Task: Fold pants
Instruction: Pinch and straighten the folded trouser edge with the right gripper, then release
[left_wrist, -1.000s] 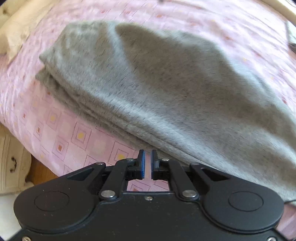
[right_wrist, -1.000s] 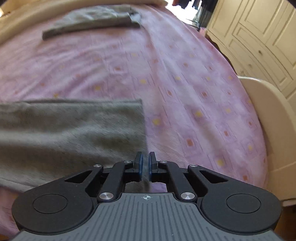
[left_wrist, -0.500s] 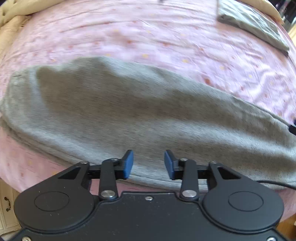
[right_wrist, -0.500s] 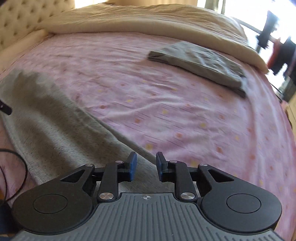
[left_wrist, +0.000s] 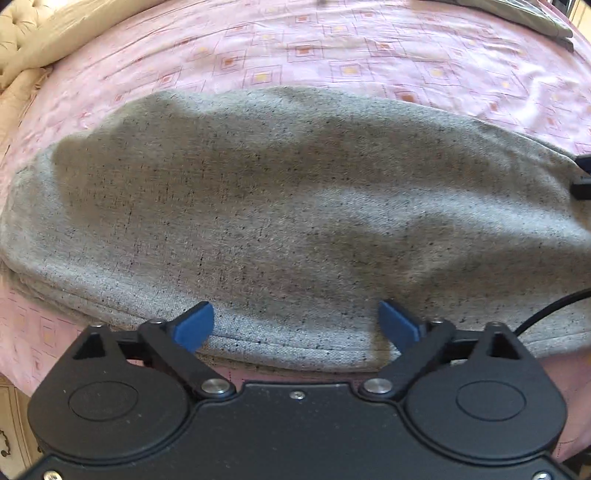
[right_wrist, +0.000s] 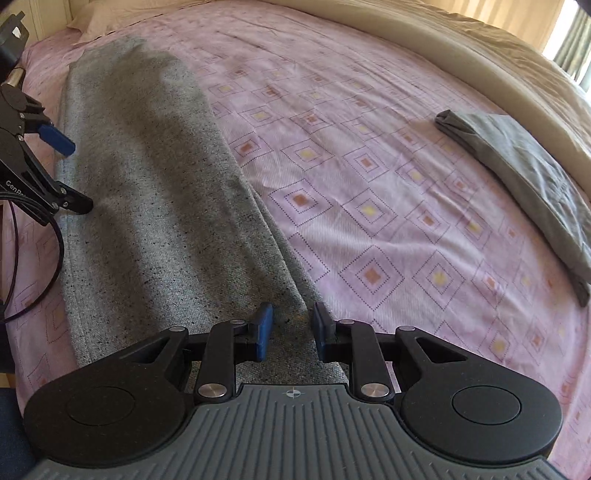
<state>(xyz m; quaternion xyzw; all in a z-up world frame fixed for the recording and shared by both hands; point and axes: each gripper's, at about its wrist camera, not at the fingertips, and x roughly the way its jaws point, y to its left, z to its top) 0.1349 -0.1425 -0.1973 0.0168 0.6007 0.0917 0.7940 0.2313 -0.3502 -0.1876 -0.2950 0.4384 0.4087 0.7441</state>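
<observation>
Grey flecked pants (left_wrist: 288, 206) lie folded in a long strip on the pink patterned bedspread (left_wrist: 332, 55). My left gripper (left_wrist: 295, 321) hovers over the near long edge of the strip. Its jaws are opening wide, with cloth below them and nothing pinched. In the right wrist view the pants (right_wrist: 147, 192) run from upper left to the bottom centre. My right gripper (right_wrist: 291, 326) stands partly open over the strip's right edge near its end, and its blue pads (right_wrist: 264, 328) do not press on cloth. The left gripper (right_wrist: 68, 171) shows at that view's left edge.
A second folded grey garment (right_wrist: 517, 177) lies at the far right of the bed. A cream duvet (right_wrist: 461, 48) runs along the far side. A black cable (right_wrist: 48, 266) loops beside the pants at the left. The bed's near edge is just below the grippers.
Both grippers went from shut to open, the left very wide, the right only partly. Both views swung round and came in over the pants.
</observation>
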